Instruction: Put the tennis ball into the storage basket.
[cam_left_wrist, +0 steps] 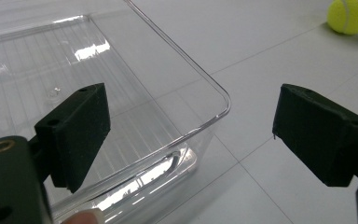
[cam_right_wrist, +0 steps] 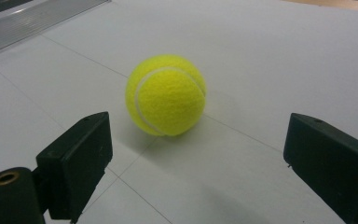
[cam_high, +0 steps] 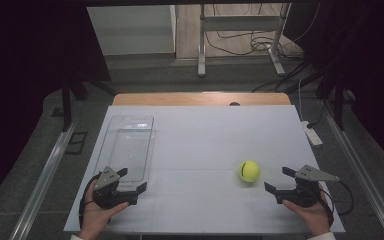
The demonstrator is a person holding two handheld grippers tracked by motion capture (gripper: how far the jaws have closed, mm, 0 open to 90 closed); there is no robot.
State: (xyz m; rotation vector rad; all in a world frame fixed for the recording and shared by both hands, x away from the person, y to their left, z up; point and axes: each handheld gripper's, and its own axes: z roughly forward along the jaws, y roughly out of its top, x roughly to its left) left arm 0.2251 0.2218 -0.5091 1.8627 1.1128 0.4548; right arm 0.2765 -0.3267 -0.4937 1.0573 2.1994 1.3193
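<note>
Our left tongs sit low at the near left of the white counter, with both jaws spread wide and nothing between them. In the left gripper view we see these jaws pointing at the near corner of a clear plastic tray. One jaw is over the tray and the other is out over the bare counter. We cannot tell if a jaw touches the tray.

Our right tongs sit at the near right, also spread wide and holding nothing. A yellow tennis ball lies on the counter just beside them, a little to their left. In the right gripper view the ball lies ahead of the two jaws, near but apart from them, and nothing stands between the jaws and the ball.

The tray and the ball are well apart, with bare counter between them. Beyond the counter's far edge we see a metal stand and some cables on the floor.
</note>
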